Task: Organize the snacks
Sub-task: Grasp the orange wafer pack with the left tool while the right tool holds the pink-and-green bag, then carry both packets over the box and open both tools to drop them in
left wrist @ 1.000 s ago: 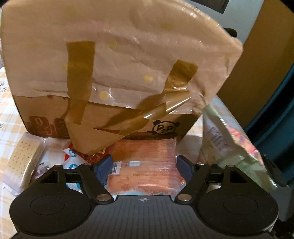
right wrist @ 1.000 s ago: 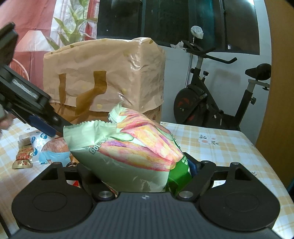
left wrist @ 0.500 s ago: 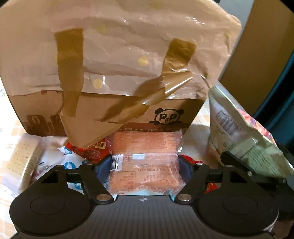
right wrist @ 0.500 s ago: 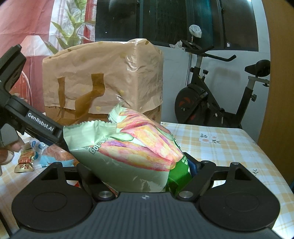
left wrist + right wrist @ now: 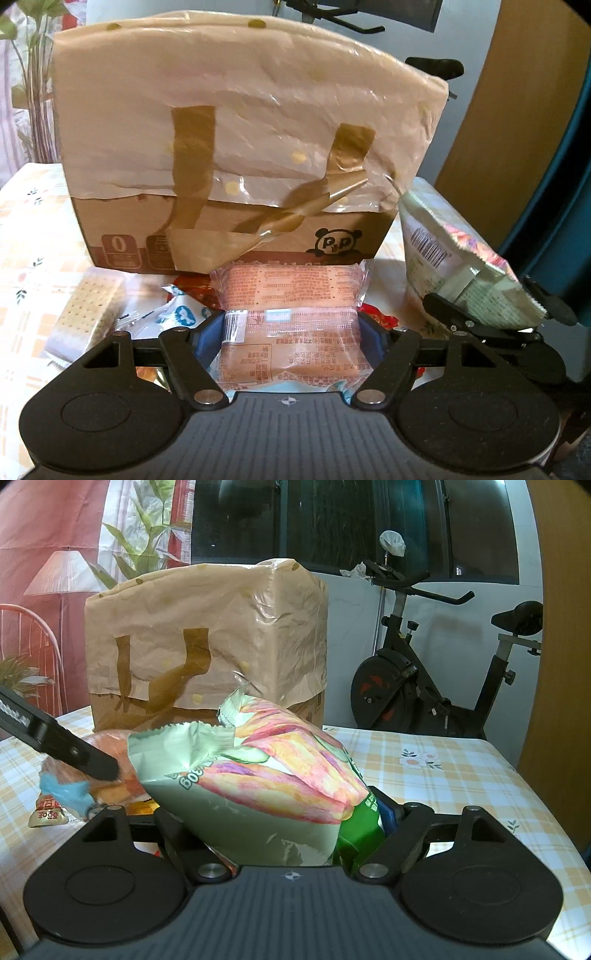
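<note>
We are backing the left gripper [image 5: 291,328] away from the paper bag [image 5: 236,122]: a second ago the bag was filling nearly the whole left wrist view and running off its top, and now its whole top edge is showing at twelve o'clock with the plant and wall behind it, so the bag is standing upright and apart from us on the checked table [image 5: 436,768]. We are judging that this is making room to lift the snacks over the bag's rim, though we cannot tell from here whether its top is open. The chip bag [image 5: 258,775] is staying pinched in the right gripper [image 5: 280,823], puffed and tilted toward eleven o'clock, and in the left view it is drifting outward to three o'clock, just beside the paper bag's corner. The pink cake packet [image 5: 291,325] is staying clamped flat between the left fingers, which are pressing its two sides, with its far end pointing toward the foot of the paper bag. On the table near nine o'clock the cracker pack [image 5: 90,310] and the small blue-and-white wrappers [image 5: 173,314] are lying loose, not yet gathered, so most of the sorting is remaining ahead of us.
</note>
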Tool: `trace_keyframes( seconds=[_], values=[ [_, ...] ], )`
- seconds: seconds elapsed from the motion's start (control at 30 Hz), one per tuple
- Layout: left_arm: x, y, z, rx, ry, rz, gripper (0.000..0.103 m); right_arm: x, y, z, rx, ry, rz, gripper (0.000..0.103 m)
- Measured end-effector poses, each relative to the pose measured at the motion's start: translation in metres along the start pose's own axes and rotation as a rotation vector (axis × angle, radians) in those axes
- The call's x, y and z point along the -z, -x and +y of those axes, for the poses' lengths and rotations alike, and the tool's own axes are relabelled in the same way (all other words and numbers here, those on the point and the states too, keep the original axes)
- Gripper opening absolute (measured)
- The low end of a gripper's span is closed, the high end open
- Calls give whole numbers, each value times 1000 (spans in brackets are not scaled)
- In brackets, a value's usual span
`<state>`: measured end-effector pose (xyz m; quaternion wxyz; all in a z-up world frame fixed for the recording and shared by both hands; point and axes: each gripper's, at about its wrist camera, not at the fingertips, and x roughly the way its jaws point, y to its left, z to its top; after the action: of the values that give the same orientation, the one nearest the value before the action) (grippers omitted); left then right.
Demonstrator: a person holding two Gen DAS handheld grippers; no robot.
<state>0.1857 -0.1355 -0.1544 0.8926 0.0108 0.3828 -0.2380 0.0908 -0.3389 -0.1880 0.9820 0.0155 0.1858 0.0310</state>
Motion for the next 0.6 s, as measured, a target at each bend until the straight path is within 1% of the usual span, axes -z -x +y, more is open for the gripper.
trace_keyframes(
  seconds=[0.17,0.23,0.4,0.6],
  values=[
    [1,15,3,9,-32,-28,76,-4,5,7,1,31,26,82],
    [1,16,0,21,-37,-46,76,-7,11,7,1,20,28,82],
    [-1,41,5,39,-55,-118,76,-18,30,7,0,-29,31,80],
    [-8,68,13,40,-59,-195,76,-42,50,15,-15,-64,-10,80]
  ],
)
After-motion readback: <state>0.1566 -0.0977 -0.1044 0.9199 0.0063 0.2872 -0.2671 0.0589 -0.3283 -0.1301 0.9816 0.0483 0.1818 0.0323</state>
